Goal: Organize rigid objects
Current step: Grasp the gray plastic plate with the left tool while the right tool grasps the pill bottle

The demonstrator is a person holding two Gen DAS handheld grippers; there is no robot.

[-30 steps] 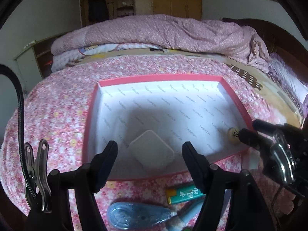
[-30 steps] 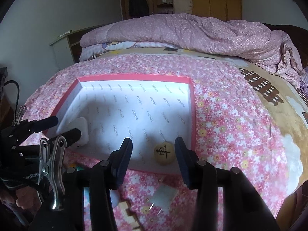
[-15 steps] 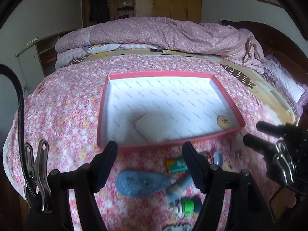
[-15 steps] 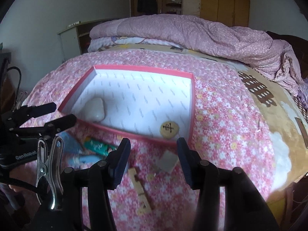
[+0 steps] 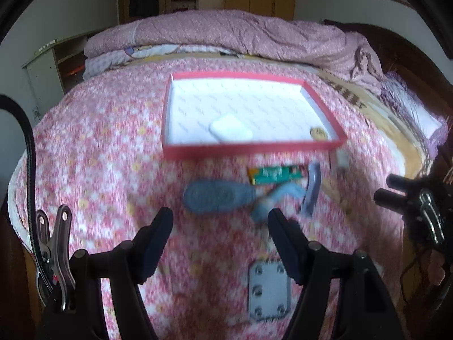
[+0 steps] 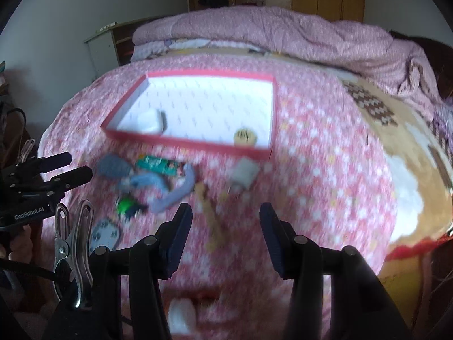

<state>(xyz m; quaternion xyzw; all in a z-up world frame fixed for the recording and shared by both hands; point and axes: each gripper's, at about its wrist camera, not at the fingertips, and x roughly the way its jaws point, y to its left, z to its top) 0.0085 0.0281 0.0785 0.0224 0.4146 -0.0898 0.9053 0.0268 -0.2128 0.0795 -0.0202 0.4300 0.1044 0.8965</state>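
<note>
Your left gripper (image 5: 219, 222) is spread, nothing between the jaws, over bare pink floral bedspread (image 5: 93, 155). Right gripper (image 6: 225, 221) also spread and empty, with a pale wooden stick (image 6: 211, 218) lying just ahead of the gap.

Red-rimmed box (image 5: 249, 151) sits mid-bed; its near wall faces you, with the loose pile just in front: blue oval case (image 5: 215, 197), green packet (image 5: 273, 174), grey-blue pieces beside them. A small white block (image 6: 243, 174) lies just off the box's near right corner. Inside the box: white square pad (image 5: 230, 127) near the front wall, round wooden chess piece (image 6: 245, 136) in the front right corner.

Open room: wide clear bedspread left of the box and between your jaws and the pile. A grey metal plate (image 5: 269, 296) lies below the left jaws.

Versus a second ago: both grippers have pulled back from the box. The pad and chess piece sat between your jaws then; now they are well ahead, and the pile has come into view. Frames are motion-blurred.
</note>
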